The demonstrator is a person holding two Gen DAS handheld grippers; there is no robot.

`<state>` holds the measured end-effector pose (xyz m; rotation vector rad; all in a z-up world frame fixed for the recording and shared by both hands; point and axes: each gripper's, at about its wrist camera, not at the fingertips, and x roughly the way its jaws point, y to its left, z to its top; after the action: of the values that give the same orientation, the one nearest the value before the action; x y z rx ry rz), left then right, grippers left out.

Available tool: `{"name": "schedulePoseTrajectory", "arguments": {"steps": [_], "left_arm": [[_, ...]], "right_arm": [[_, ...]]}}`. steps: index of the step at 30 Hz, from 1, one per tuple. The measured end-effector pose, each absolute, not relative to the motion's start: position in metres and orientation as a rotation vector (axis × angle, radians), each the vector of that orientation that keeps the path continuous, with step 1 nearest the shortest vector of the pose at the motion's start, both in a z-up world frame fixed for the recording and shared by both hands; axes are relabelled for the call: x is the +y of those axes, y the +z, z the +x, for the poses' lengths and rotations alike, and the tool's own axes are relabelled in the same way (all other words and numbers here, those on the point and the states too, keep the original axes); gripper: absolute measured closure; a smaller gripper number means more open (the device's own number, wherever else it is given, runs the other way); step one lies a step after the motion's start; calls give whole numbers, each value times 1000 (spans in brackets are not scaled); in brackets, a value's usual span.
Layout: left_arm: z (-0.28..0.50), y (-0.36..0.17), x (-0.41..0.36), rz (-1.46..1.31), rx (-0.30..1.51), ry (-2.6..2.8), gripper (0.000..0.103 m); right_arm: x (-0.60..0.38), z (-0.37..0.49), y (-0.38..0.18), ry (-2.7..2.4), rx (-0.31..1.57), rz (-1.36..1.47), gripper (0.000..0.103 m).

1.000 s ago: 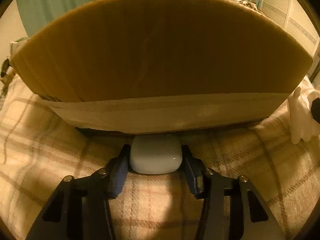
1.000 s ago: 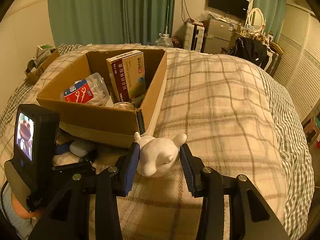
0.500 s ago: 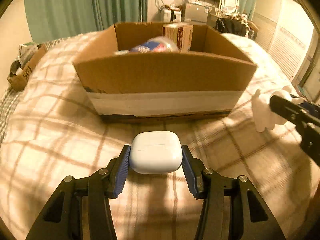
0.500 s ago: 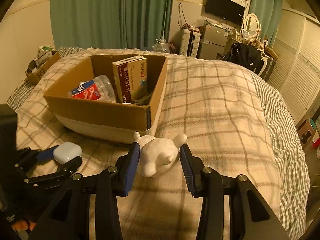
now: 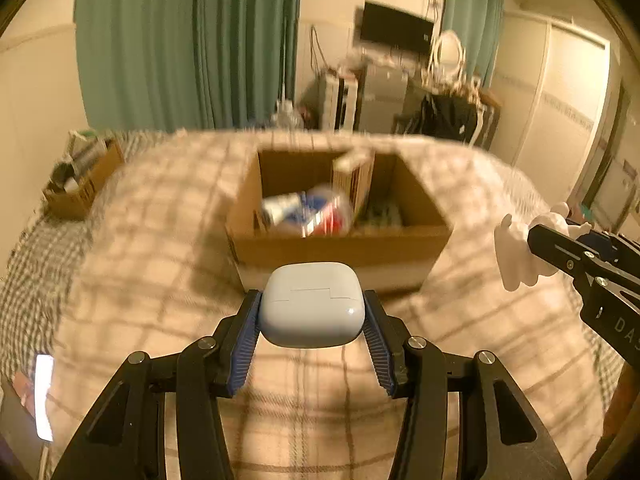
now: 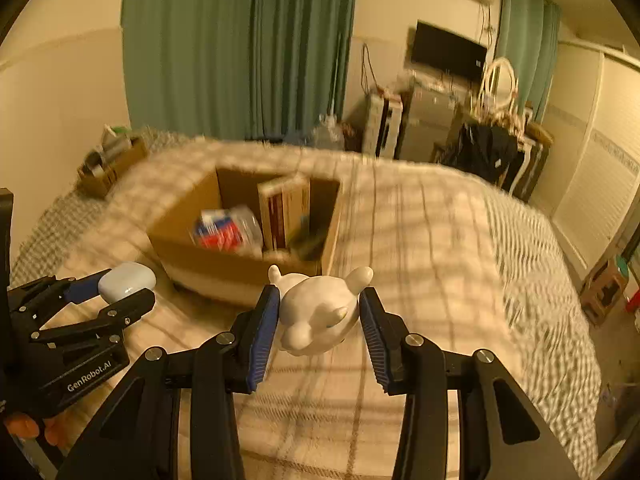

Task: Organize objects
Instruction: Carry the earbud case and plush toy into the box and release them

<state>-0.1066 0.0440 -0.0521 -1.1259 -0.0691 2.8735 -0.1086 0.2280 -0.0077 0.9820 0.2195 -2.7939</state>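
My left gripper (image 5: pixel 312 312) is shut on a pale blue earbud case (image 5: pixel 313 304), held in the air in front of the open cardboard box (image 5: pixel 340 248). In the right wrist view the same case (image 6: pixel 127 282) shows at the left between the left gripper's fingers (image 6: pixel 132 308). My right gripper (image 6: pixel 318 312) is shut on a white animal figurine (image 6: pixel 316 312) with two ears, lifted above the bed near the box's right corner (image 6: pixel 248 272). The figurine (image 5: pixel 516 252) also appears at the right edge of the left wrist view. The box holds a red and blue plastic container (image 6: pixel 226 230) and an upright book-like carton (image 6: pixel 284 212).
The box sits on a bed with a plaid blanket (image 6: pixel 420 240). A smaller cardboard box (image 5: pixel 82 184) with clutter stands at the bed's far left. Green curtains, a wall television (image 6: pixel 448 52), shelves and hanging clothes stand beyond the bed. A lit phone screen (image 5: pixel 43 396) shows at lower left.
Both grippers have risen with their objects, so the box looks smaller and its inside is now seen from above. The views are blurred by motion.
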Motion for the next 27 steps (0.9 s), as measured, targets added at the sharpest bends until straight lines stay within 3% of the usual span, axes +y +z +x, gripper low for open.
{"name": "schedulePoseTrajectory", "arguments": {"steps": [8,13,19,27], "left_arm": [[-114,43,33,-865,-86,2934,52],[-143,75,34,-806,-58,2964,52],[-177,73,36,-808,-5,2972,52],[-220,17,34,-932,20,2942,52]], "right_arm": [[211,-100,88,-2878,256,665,62],[194,-114,127,-2889,258,519,62],[179,-158,129,-2858,236,554,62],[173,-220,78,-2789,184,740,62]]}}
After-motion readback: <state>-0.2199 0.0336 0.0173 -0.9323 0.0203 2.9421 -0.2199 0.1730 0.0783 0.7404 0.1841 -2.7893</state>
